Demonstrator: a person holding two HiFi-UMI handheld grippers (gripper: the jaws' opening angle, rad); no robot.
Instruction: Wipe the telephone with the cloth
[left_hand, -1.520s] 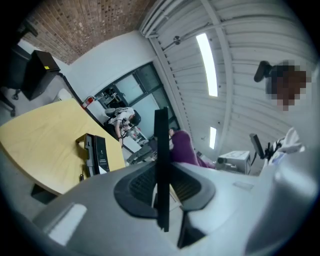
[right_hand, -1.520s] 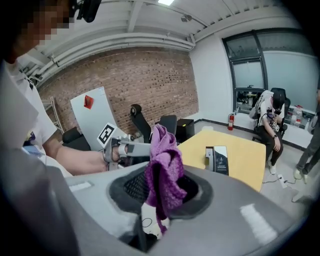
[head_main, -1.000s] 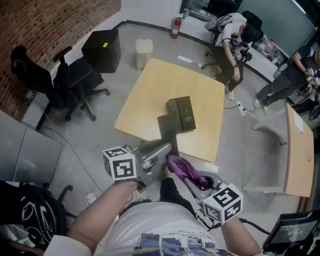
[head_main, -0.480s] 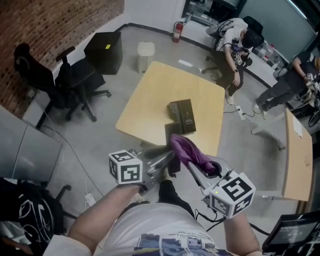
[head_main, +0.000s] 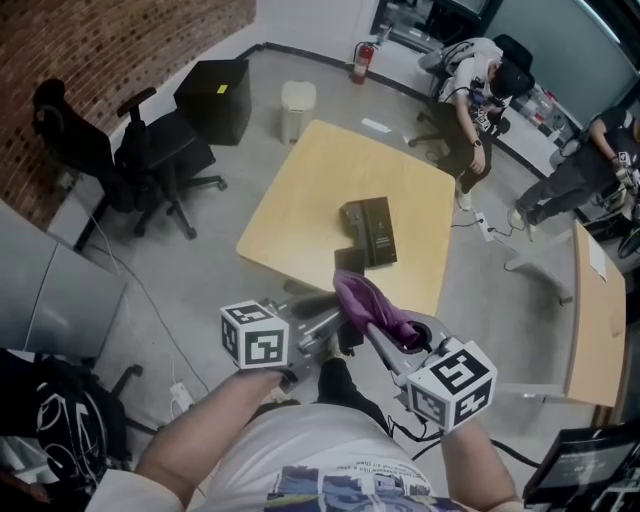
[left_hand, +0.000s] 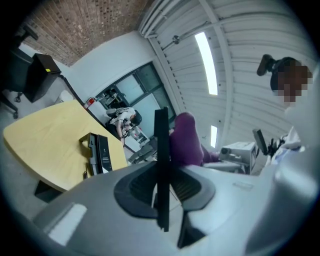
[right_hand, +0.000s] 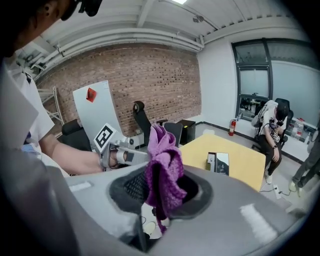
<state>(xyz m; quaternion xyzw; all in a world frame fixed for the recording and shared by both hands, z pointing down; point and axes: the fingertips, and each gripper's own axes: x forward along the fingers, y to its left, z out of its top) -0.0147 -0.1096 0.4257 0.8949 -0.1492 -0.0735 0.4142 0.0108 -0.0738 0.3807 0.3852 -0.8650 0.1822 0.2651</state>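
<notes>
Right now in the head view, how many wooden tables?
2. The square table holding the telephone sits centre; a second table runs along the right edge. Others may be out of frame.

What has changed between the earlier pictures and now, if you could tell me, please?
The right gripper carried the purple cloth forward, so it now lies alongside the thin dark slab in the left gripper. Both grips held, and the telephone stayed on the table.

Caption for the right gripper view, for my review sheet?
Right gripper clamps a bunched purple cloth; the black telephone lies on the yellow table beyond, untouched.
</notes>
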